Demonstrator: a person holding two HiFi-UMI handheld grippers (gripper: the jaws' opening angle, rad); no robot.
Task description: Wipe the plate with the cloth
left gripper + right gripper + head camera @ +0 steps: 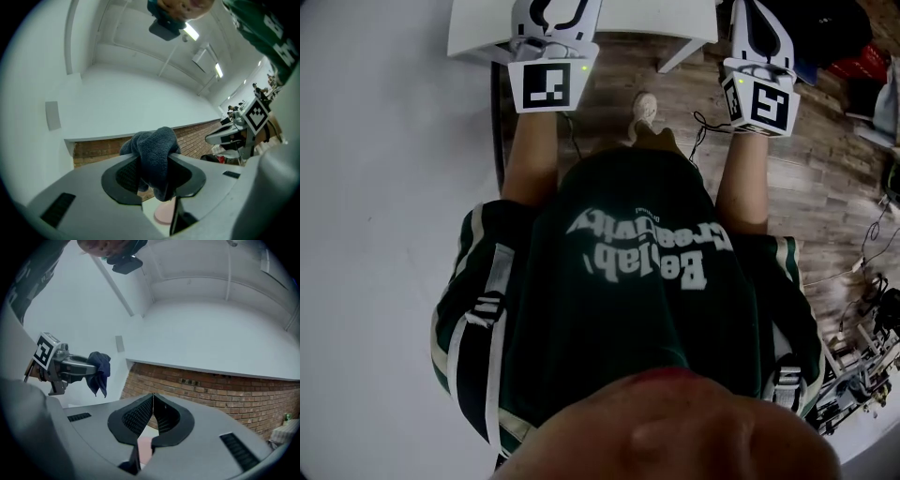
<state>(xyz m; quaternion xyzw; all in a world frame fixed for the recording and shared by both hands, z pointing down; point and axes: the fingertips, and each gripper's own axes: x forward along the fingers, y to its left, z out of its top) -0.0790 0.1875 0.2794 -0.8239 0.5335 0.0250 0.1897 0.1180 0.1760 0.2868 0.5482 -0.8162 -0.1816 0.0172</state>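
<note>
A white flat-topped bench point(647, 21) sits at the top edge of the head view, and one slanted white leg point(677, 56) comes down onto a floor of grey-brown wooden planks point(825, 187). A thin black cable point(703, 129) lies on the planks just below the leg. A pale cable point(874, 239) trails at the right. Blurred red and dark bundles point(855, 64) sit in the far right corner, and a person's light shoe point(644, 106) stands near the bench.

Cloth point(157, 150) in my left gripper point(154, 164): soft, fuzzy terry, matt. Shell of my right gripper point(153, 401): smooth matt grey plastic; pads point(137, 417) black, finely ribbed. Brick wall point(225, 390), lower right: rough.
</note>
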